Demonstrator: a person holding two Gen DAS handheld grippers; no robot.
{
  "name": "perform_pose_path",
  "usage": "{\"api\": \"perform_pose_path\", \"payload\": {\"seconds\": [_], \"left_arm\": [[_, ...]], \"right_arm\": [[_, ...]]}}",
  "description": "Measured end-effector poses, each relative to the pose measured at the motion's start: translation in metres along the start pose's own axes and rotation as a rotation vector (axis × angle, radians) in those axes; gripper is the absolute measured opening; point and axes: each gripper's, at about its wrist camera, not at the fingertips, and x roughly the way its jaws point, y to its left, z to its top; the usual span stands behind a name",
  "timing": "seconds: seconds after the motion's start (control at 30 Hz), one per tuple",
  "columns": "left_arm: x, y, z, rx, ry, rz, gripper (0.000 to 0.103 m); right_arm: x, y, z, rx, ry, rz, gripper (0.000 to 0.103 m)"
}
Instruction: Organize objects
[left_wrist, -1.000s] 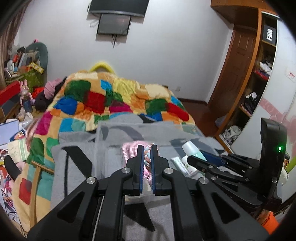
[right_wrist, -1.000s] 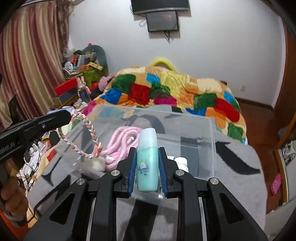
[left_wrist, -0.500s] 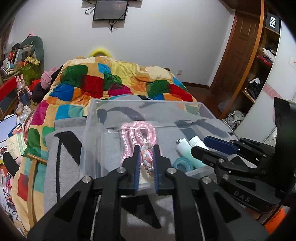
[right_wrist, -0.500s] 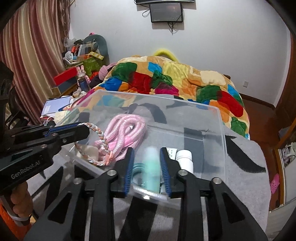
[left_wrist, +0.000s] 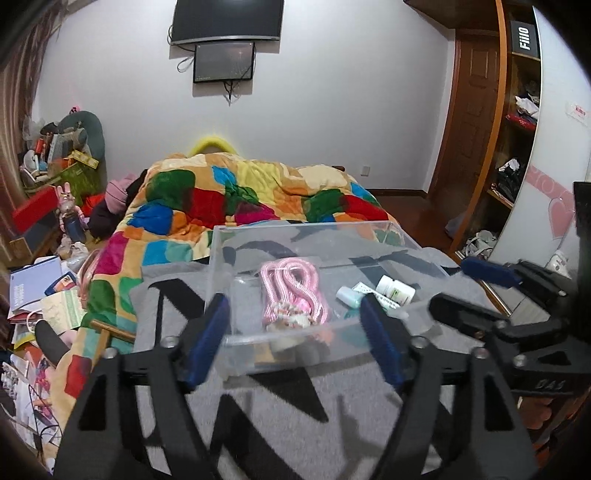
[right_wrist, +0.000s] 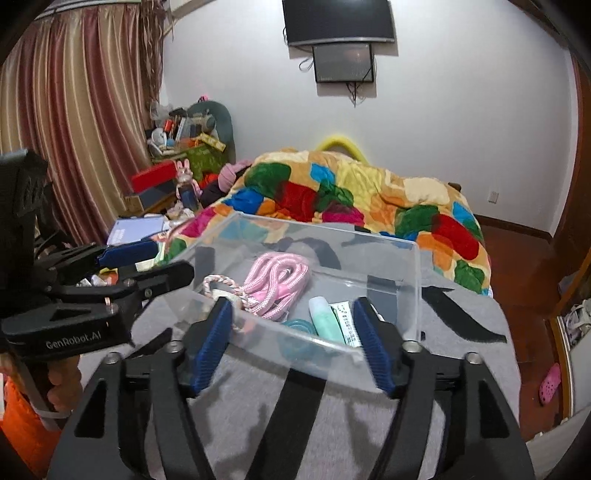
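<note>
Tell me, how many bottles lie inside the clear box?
2: a mint bottle beside the tube, and a white bottle nearer the box's right wall. Others may be hidden.

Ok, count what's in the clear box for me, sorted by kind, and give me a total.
Ropes: 2, the pink coiled rope and the braided rope
Bottles: 2, the mint bottle and the white bottle
Tubes: 1, the white tube
Rings: 1, the teal ring
Total: 6 in the clear box
</note>
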Motion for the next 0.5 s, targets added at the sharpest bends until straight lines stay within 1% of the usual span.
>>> {"api": "perform_pose_path", "payload": {"seconds": [0.03,0.07,0.1,0.2,0.33,0.5], "left_arm": [[-0.002,0.0,-0.003,-0.003,-0.003,-0.002,0.085],[-0.005,0.0,-0.008,-0.009,-0.006,-0.007,0.088],[-0.007,0.001,-0.01,-0.013,-0.006,-0.009,0.088],[-0.009,0.0,-0.018,-0.017,0.002,-0.01,0.089],[-0.009,-0.003,-0.027,-0.018,0.007,-0.013,0.092],[-0.007,-0.008,-0.034,-0.02,0.009,-0.012,0.093]], "right_arm": [[-0.005,0.001,-0.003,0.003,-0.018,-0.016,0.076],[-0.008,0.002,-0.005,0.003,-0.03,-0.026,0.081],[-0.012,0.003,-0.007,0.002,-0.041,-0.033,0.083],[-0.017,0.007,-0.017,-0.006,-0.05,-0.041,0.083],[-0.018,0.012,-0.028,-0.018,-0.041,-0.04,0.083],[-0.016,0.009,-0.038,-0.008,-0.028,-0.033,0.083]]}}
